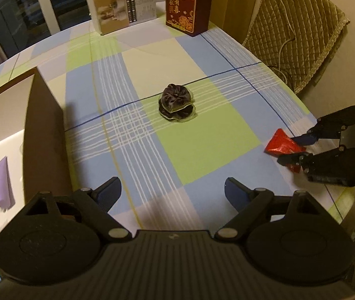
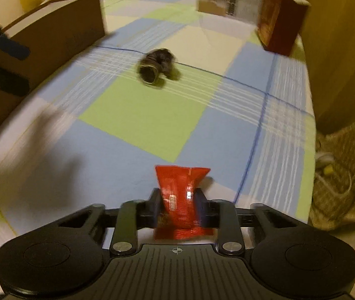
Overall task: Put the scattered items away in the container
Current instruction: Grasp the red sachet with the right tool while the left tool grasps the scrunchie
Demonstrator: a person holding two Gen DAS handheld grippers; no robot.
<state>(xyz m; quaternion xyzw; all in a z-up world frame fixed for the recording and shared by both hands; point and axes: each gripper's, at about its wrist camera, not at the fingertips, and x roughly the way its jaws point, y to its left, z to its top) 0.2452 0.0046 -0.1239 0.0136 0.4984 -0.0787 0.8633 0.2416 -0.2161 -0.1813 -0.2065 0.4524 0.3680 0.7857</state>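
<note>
Here, in the left wrist view, the left gripper (image 1: 172, 192) hangs spread wide and empty at the lower centre; the cardboard box (image 1: 39, 125) fills the left edge, a dark scrunchie (image 1: 176, 105) lies mid-frame, and the right gripper (image 1: 292, 147) pinches the red packet (image 1: 281, 145) at right. The right wrist view alone shows that pinch closely: the jaws clench the packet's narrow waist. I judge the slick wrapper could slip during the carry.
</note>
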